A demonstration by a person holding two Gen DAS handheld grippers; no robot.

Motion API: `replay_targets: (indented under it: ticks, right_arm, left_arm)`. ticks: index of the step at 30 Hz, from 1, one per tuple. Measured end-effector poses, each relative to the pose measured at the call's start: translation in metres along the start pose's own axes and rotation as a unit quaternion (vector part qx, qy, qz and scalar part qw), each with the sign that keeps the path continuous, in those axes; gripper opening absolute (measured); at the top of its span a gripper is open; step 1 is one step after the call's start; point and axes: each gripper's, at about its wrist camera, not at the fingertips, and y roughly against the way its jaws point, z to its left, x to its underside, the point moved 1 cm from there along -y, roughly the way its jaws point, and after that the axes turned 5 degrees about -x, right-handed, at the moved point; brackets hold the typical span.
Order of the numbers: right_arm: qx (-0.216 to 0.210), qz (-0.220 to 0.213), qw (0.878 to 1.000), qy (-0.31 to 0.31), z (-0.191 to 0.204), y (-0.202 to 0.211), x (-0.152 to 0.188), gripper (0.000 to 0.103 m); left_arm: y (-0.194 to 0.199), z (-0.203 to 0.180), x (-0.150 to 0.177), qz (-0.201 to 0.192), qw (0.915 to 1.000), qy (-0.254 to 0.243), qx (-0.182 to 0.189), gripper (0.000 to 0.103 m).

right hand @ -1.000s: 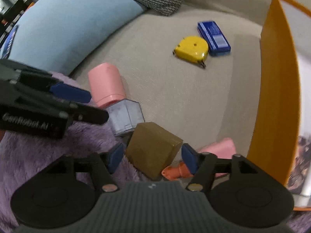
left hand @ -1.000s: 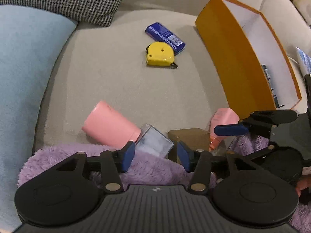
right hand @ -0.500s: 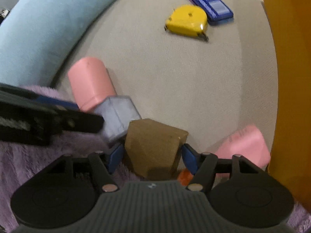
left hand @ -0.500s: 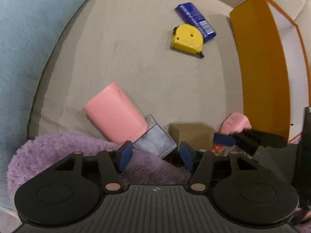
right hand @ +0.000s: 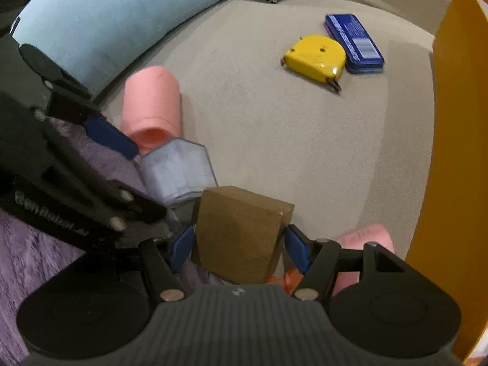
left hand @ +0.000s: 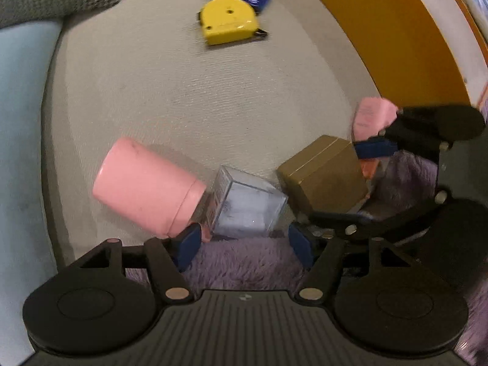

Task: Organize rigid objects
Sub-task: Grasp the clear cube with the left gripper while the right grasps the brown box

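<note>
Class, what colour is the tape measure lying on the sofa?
Yellow; the tape measure shows best in the right wrist view.

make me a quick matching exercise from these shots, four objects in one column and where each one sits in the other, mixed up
Objects:
1. brown box
2. clear box
3. yellow tape measure
4. pink cylinder

Places:
A. beside the blue tin, far up the cushion
B. between the fingers of the right hand-held gripper
C. lying on its side, left of the clear box in the left wrist view
D. just ahead of the open left hand-held gripper, at the edge of the purple fluffy cloth

Pairs: 1-B, 2-D, 3-A, 4-C
</note>
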Motion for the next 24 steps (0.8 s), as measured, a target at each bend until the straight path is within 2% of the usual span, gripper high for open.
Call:
replay_targets:
  ticks: [2,5,7,9,16,24]
  right_arm:
    - [-0.001,-0.003,1.000,0.000,-0.003,0.001,0.002,0.067]
    - [-0.006,-0.005,1.000,-0.013,-0.013,0.002,0.002,0.067]
    - [-0.013,-0.005,1.000,-0.022,-0.017,0.002,0.001,0.067]
    - [-0.014,-0.004,1.000,-0.023,-0.017,0.002,0.001,0.067]
    - [-0.010,-0.006,1.000,-0.022,-0.012,0.002,0.004,0.067]
    - [-0.005,-0.024,0.999,-0.022,-0.009,0.010,0.007,0.066]
  left_arm:
    - [-0.001,-0.007,0.001,-0.011,0.9991,-0.037,-0.017,0.073]
    - [-0.003,-0.025,0.006,-0.026,0.9934,-0.097,-0.057,0.067]
    - [-0.006,-0.033,0.005,-0.031,0.9907,-0.110,-0.074,0.060]
    - [-0.009,-0.038,0.005,-0.037,0.9889,-0.114,-0.087,0.059]
    - [-0.013,-0.030,0.010,-0.064,0.9913,-0.077,-0.086,0.054]
    - [-0.006,-0.033,0.014,-0.112,0.9891,-0.029,-0.092,0.054]
